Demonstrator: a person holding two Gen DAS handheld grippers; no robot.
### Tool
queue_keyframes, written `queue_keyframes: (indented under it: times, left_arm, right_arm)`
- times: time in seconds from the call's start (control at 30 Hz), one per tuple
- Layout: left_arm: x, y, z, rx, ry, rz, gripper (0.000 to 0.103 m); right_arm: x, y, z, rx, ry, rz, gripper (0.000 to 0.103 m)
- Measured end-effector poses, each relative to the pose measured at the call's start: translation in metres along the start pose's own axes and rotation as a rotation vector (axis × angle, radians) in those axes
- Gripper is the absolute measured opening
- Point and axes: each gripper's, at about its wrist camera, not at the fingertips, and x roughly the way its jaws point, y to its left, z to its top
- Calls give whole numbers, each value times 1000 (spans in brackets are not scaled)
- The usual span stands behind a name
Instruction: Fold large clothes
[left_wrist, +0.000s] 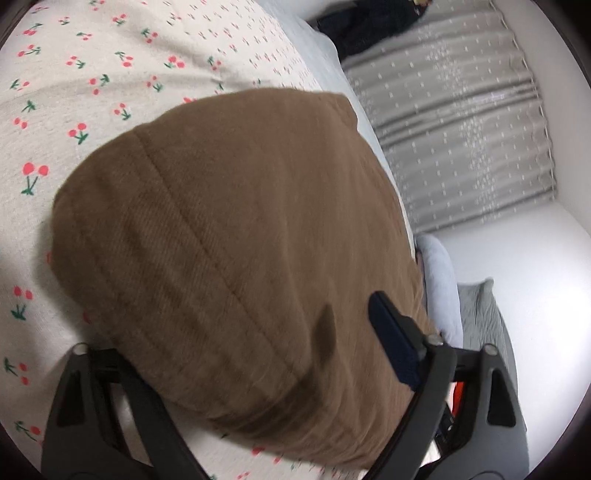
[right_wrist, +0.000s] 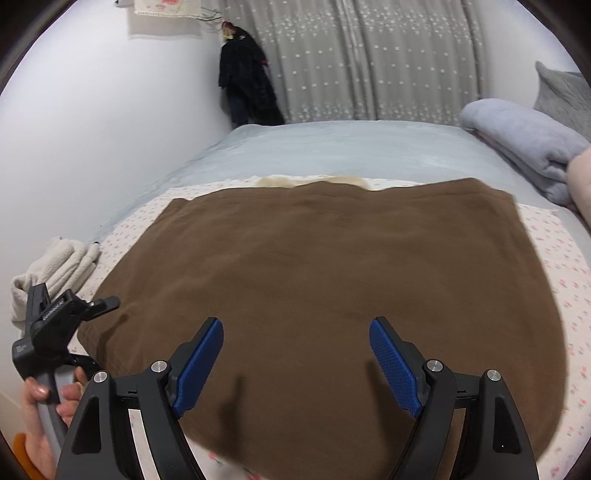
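Note:
A large brown garment (right_wrist: 314, 280) lies spread flat on a cherry-print sheet (right_wrist: 554, 258) on the bed. My right gripper (right_wrist: 295, 325) hovers open over the garment's near edge, its blue pads (right_wrist: 201, 362) wide apart and nothing between them. My left gripper (left_wrist: 258, 314) is at the garment's left edge (right_wrist: 96, 328), held by a person's hand (right_wrist: 44, 398). In the left wrist view the brown cloth (left_wrist: 229, 240) fills the gap between the jaws. One dark blue pad (left_wrist: 391, 339) stands above the cloth and casts a shadow on it. The other finger is hidden under the fabric.
A pale grey-blue blanket (right_wrist: 332, 147) covers the far half of the bed. A folded grey blanket (right_wrist: 517, 144) sits at the right and a bundled beige towel (right_wrist: 55, 266) at the left edge. Behind are a grey curtain (right_wrist: 369, 55), a white wall and hanging dark clothing (right_wrist: 247, 85).

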Motion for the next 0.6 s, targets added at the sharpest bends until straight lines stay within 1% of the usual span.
queue_keyframes:
  times: [0.03,0.07,0.1,0.13,0.17,0.2,0.27,0.3,0.37,0.4,0.43,0.5,0.6]
  left_arm:
    - [4,-1,0,-15,-12,12,61]
    - [5,2,1,-32,-22,14,49]
    - [6,6,2,-48,-29,1,46]
    - [5,8,2,-59,-44,-21,38]
    - [4,6,2,-42,-62,-31,32]
    - [2,-3,0,10,-89,-29,30]
    - [-7,-29,-6,165,-157,-12,26]
    - [-11,-41,-9,225,-182,-13,25]
    - [-19,-71,-14,337,-214,-36,23]
    - [-21,-83,-16,384,-223,-41,23]
    - [-23,-103,-22,464,-240,-37,23]
    - [-25,-135,-35,601,-270,-39,22]
    - [-24,-167,-45,732,-286,-51,22]
  right_arm:
    - [6,4,1,3,4,13,80]
    - [10,7,1,7,9,26,71]
    - [13,9,2,12,17,43,66]
    - [18,12,2,22,32,67,55]
    - [21,13,1,29,45,88,43]
    - [27,16,0,36,67,115,37]
    - [40,22,-4,30,114,145,21]
    - [49,24,-7,30,148,158,19]
    - [69,26,-17,26,198,129,19]
    - [72,26,-20,31,195,126,19]
    - [73,24,-21,44,185,133,19]
    - [74,18,-20,77,191,157,19]
    - [73,10,-22,107,197,196,19]
